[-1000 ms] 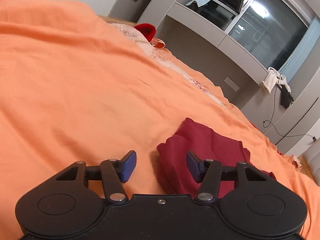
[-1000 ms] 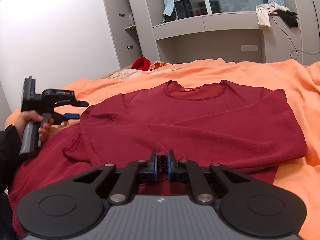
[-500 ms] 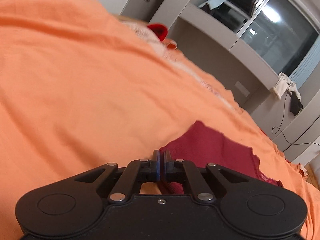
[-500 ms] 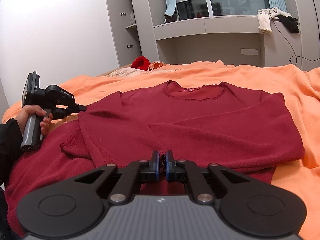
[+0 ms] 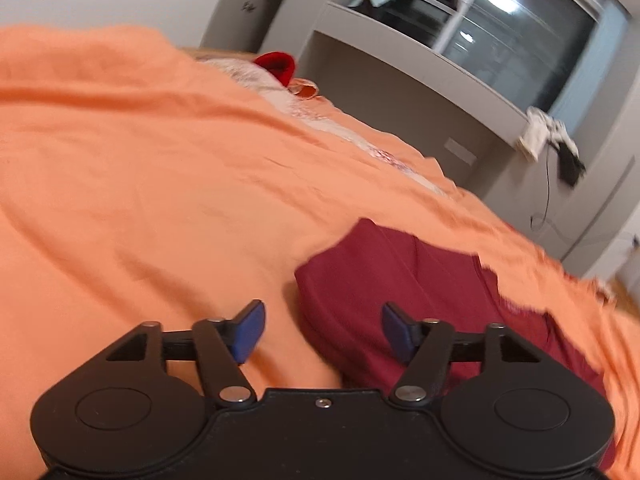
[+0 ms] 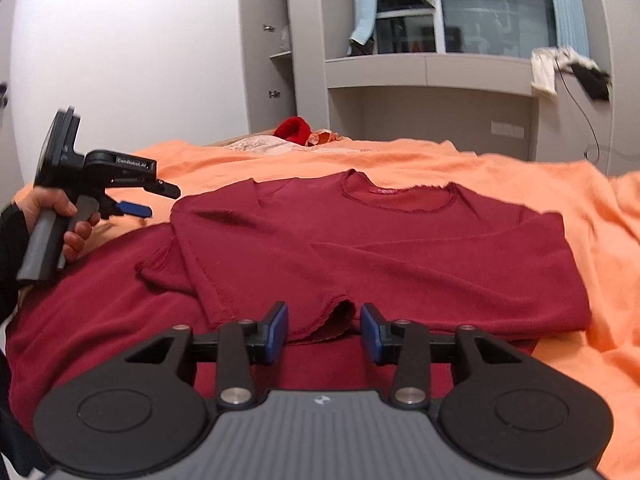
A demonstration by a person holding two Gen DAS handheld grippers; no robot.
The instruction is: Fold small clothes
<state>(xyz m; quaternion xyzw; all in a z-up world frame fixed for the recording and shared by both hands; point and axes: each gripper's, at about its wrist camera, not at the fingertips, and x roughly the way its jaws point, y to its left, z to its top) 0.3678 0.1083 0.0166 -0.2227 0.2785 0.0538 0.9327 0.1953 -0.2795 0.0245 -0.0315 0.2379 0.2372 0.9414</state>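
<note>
A dark red long-sleeved top [image 6: 400, 248] lies on the orange bed cover [image 6: 600, 208], neck at the far side, both sleeves folded across the front. My right gripper [image 6: 323, 330] sits at its near side, jaws opening, with a sleeve cuff [image 6: 332, 316] lying loose between the pads. In the left wrist view my left gripper [image 5: 322, 330] hovers over the top's left edge [image 5: 360, 272], jaws opening, pads clear of the cloth. That same left gripper [image 6: 136, 210] shows at the left of the right wrist view, held by a hand [image 6: 60, 216].
A bright red item [image 6: 294, 128] and pale patterned bedding [image 6: 256, 144] lie at the bed's far end. Grey shelving [image 6: 428, 72] and a dark window stand beyond. Cloths [image 6: 544, 68] and a cable hang at the right. Bare orange cover [image 5: 140, 184] spreads left of the top.
Both grippers were shut half a second ago and now stand open. The right one let go of the sleeve cuff. The left one released the top's edge and lifted slightly.
</note>
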